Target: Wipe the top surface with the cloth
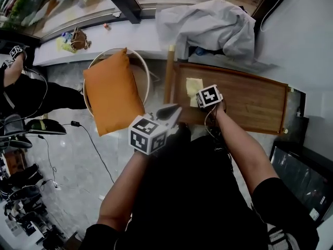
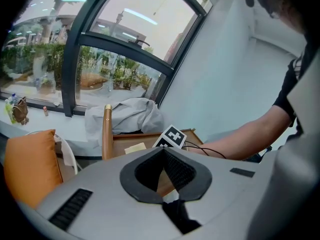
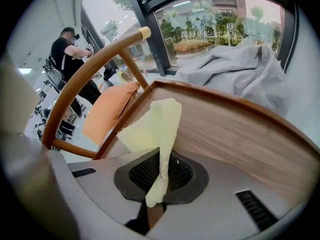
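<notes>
Two grippers in view; only the right gripper [image 3: 161,171] is engaged, jaws clamped on the near end of the yellow cloth [image 3: 152,126]. Cloth lies at the left end of the wooden tabletop [image 1: 250,100], long axis running fwd from the jaws toward the far edge. Bare surface lies mostly rightward, so the stroke likely goes right. Left gripper [image 2: 164,154] is off the tabletop, jaws together, empty.

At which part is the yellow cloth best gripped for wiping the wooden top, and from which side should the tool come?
Grip the yellow cloth at its near edge, coming from the person's side. That edge is bunched into a narrow fold, while the rest lies spread on the wooden top. The right tool is shut on that fold.
</notes>
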Available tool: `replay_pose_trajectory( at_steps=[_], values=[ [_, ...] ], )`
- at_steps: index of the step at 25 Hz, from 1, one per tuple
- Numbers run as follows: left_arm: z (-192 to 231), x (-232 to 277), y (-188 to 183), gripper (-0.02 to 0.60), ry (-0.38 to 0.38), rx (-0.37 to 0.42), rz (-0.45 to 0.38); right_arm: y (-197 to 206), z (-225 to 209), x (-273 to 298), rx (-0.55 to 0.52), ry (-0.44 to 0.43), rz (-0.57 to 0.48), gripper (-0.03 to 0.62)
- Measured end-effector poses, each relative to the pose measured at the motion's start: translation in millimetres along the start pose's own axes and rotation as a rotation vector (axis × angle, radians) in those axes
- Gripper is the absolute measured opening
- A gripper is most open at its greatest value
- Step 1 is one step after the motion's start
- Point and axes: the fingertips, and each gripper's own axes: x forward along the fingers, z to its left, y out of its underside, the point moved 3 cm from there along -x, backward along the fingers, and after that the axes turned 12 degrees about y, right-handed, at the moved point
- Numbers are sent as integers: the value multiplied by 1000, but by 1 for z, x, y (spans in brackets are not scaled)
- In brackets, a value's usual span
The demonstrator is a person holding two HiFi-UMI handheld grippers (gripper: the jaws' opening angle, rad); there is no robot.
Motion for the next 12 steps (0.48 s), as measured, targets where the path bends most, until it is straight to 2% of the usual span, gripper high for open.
replay_pose_trajectory(
  at_steps=[12],
  values=[
    [-45, 62, -13, 9, 60, 14, 20, 48, -84, -23, 71, 28, 36, 32]
  ],
)
